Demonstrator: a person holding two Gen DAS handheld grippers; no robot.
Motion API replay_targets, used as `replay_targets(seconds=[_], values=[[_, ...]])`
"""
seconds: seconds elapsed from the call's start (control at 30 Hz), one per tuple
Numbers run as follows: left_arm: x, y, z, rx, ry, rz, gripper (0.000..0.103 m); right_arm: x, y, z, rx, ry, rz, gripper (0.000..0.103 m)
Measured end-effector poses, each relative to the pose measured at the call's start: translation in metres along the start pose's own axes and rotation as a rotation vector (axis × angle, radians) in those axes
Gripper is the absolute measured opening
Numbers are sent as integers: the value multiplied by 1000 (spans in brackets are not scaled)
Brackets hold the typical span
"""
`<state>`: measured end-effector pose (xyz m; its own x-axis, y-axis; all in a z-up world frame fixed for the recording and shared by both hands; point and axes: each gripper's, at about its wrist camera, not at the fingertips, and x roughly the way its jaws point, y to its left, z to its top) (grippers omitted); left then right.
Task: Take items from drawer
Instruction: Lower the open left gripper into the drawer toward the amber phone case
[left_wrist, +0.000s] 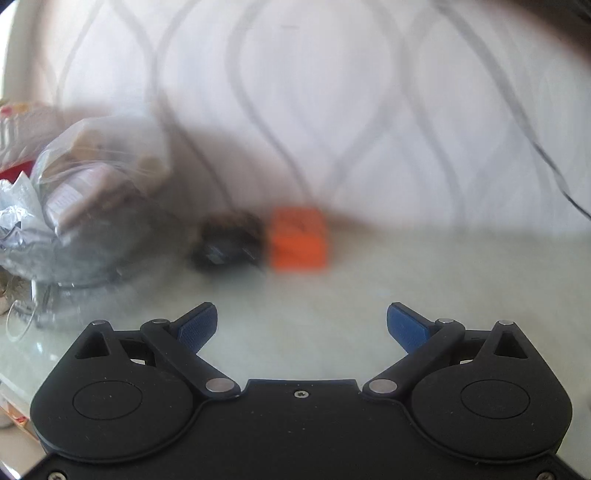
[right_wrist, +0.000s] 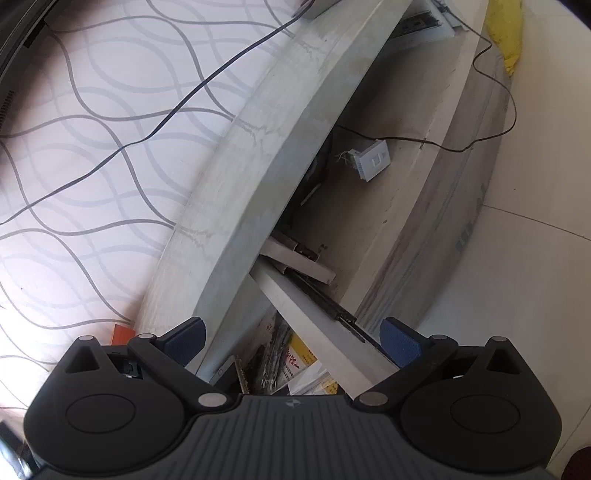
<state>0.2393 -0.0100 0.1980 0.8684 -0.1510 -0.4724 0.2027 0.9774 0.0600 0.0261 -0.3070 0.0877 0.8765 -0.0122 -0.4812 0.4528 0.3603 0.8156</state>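
In the blurred left wrist view my left gripper (left_wrist: 301, 325) stands open over a pale tabletop (left_wrist: 443, 288), nothing between its blue pads. Ahead of it by the wall lie an orange box (left_wrist: 299, 240) and a small dark object (left_wrist: 229, 240), side by side. In the right wrist view my right gripper (right_wrist: 291, 343) is open above an open drawer (right_wrist: 369, 192). Under it, in the nearer drawer section, lie papers and packets (right_wrist: 295, 362), one with a yellow label. A white square switch part (right_wrist: 371, 160) lies further along the drawer floor.
A clear plastic bag of boxes (left_wrist: 92, 177) and crumpled wrapping (left_wrist: 18, 221) crowd the table's left side. A thick grey countertop edge (right_wrist: 258, 166) overhangs the drawer. Dark cables (right_wrist: 166, 114) run over the wave-patterned wall, and a thin wire (right_wrist: 495, 85) loops across the drawer front.
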Motion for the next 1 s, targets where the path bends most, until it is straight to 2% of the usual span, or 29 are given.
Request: replay_targets(seconds=[0.17, 0.23, 0.33, 0.4, 0.5, 0.7, 0.8, 1.0], values=[[-42, -59, -45, 217, 58, -95, 100, 5, 2, -2, -3, 19, 14, 103], [-44, -71, -55, 235, 123, -143, 100, 5, 1, -1, 0, 20, 17, 103], [-31, -82, -69, 206, 265, -198, 100, 3, -1, 0, 8, 17, 19, 103], [-21, -89, -78, 193, 353, -232, 96, 3, -2, 0, 13, 16, 22, 103], [-2, -103, -88, 211, 411, -224, 95, 3, -4, 2, 21, 22, 27, 103], [34, -123, -101, 169, 561, -243, 95, 2, -10, 5, 43, 17, 27, 103], [42, -126, -107, 125, 610, -262, 95, 4, -13, 7, 54, 21, 28, 103], [52, -127, -107, 60, 637, -324, 96, 10, -19, 8, 73, 38, 23, 103]])
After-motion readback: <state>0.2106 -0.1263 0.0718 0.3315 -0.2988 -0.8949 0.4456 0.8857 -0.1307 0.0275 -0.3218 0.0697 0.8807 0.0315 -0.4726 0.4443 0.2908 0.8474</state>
